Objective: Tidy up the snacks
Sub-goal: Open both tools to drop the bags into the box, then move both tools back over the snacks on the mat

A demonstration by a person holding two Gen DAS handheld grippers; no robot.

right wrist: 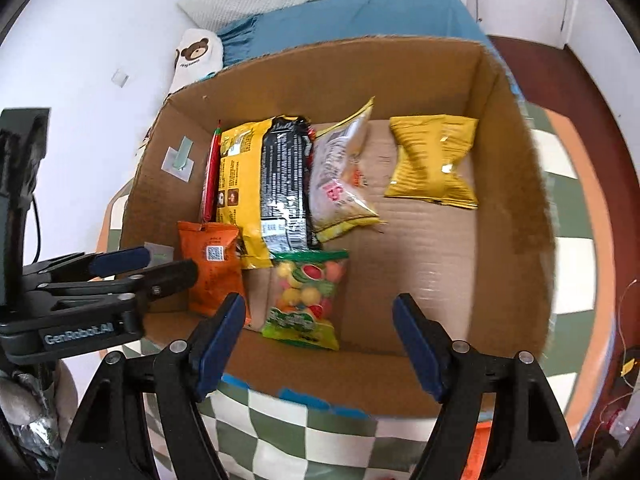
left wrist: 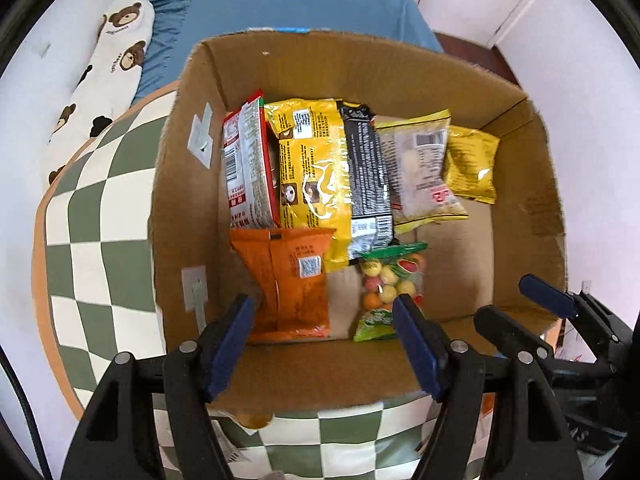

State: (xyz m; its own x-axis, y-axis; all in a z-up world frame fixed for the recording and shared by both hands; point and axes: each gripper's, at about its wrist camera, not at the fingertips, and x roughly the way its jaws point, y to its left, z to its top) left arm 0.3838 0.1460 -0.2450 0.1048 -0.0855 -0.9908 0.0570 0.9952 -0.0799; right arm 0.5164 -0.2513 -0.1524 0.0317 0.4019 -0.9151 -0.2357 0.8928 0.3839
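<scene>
An open cardboard box [left wrist: 520,208] [right wrist: 508,208] holds several snack packs. In a row stand a red pack [left wrist: 246,164], a big yellow pack [left wrist: 316,168] [right wrist: 240,184], a black pack [left wrist: 366,176] [right wrist: 286,184], a clear pack [left wrist: 424,168] [right wrist: 340,176] and a small yellow bag [left wrist: 472,164] [right wrist: 434,160]. In front lie an orange pack [left wrist: 292,284] [right wrist: 214,268] and a candy bag [left wrist: 390,284] [right wrist: 306,296]. My left gripper [left wrist: 326,328] is open and empty over the box's near edge. My right gripper [right wrist: 318,328] is open and empty beside it.
The box sits on a green and white checkered cushion [left wrist: 100,216] [right wrist: 568,184]. A bear-print pillow [left wrist: 108,64] and a blue blanket [left wrist: 304,4] lie behind it. The box's right half has bare floor [right wrist: 432,256].
</scene>
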